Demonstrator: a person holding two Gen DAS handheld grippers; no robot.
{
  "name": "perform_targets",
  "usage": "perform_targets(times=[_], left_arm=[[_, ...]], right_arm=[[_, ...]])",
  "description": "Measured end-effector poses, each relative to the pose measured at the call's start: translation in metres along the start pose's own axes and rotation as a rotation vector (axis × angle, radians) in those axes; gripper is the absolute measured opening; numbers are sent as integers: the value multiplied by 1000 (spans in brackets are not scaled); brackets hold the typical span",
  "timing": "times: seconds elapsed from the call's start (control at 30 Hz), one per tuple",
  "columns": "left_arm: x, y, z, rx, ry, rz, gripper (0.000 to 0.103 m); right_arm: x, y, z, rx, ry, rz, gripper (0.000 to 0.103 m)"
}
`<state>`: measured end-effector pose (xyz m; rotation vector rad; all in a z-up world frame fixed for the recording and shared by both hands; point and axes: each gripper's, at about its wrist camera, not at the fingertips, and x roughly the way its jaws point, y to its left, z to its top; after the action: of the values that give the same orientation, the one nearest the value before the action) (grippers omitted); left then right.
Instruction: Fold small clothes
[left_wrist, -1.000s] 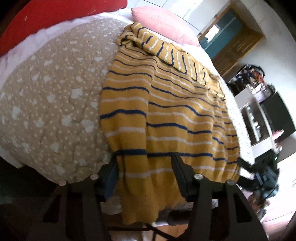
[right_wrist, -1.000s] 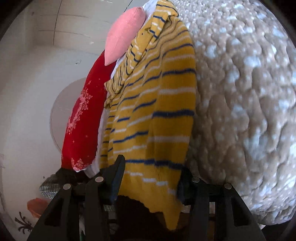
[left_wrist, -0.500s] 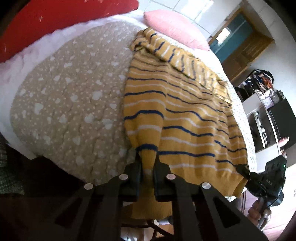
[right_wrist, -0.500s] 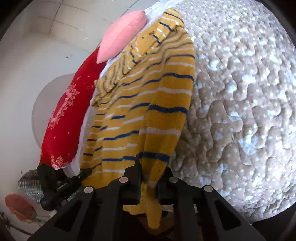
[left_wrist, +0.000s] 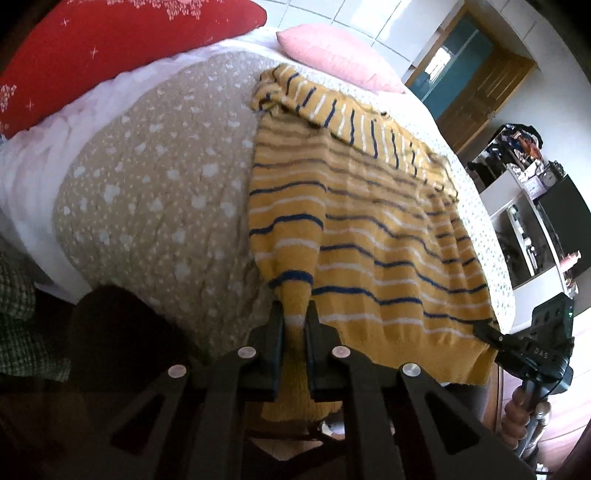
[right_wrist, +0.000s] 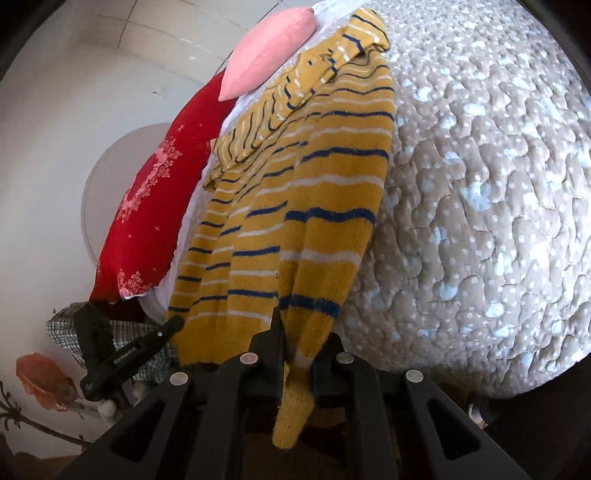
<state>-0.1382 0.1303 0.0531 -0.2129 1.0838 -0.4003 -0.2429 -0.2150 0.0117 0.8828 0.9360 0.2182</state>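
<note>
Both claws are locked on now! The left claw (left_wrist: 294, 325) has just closed and is clamped on the near hem of the striped sweater (left_wrist: 354, 229), the knit bunched up between its pads. Over on the other corner, the right claw (right_wrist: 295, 343) has snapped together too, pinching the hem with a tail of yellow knit hanging below its fingers. The sweater lies spread down the middle of the bed (left_wrist: 155, 192), its collar end up by the pink pillow (left_wrist: 332, 51), a red pillow (left_wrist: 110, 40) off to the side, and its bottom edge draped over the bed's near edge.

This looks like the very start of the first fold: hem gripped, corners just coming off the quilt. Next, I'd say, both corners need to rise together and carry toward the collar, kept level and equally taut so the stripes land square. Loose knit like this sags, so uneven pulling could skew the fold.
</note>
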Motion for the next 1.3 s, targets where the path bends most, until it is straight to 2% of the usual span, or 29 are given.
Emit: perform_targets(times=[0.17,0.27,0.37,0.53,0.83,1.0,1.1,1.17,1.3], left_arm=[[-17,-9,38,14,-69,-27,9],[-19,-18,77,17,-117,-29,10],[-10,-29,122,21,-159,-2,10],[25,-39,184,-4,-159,26,10],[100,-51,254,18,-102,91,10],[145,-48,289,-20,-51,95,11],[163,-34,308,-99,-33,30,15],[171,-18,319,-165,-41,-10,20],[178,5,339,-246,-75,-4,31]], right_arm=[[-11,21,30,-59,-41,29,12],[-14,41,61,-99,-79,56,12],[-14,58,103,-116,-140,54,12],[-1,68,172,-90,-209,44,12],[42,47,247,-3,-214,-32,12],[72,27,291,52,-185,-39,15],[91,8,315,131,-171,-14,20],[100,-6,329,182,-173,5,29],[110,-23,350,235,-206,-11,40]])
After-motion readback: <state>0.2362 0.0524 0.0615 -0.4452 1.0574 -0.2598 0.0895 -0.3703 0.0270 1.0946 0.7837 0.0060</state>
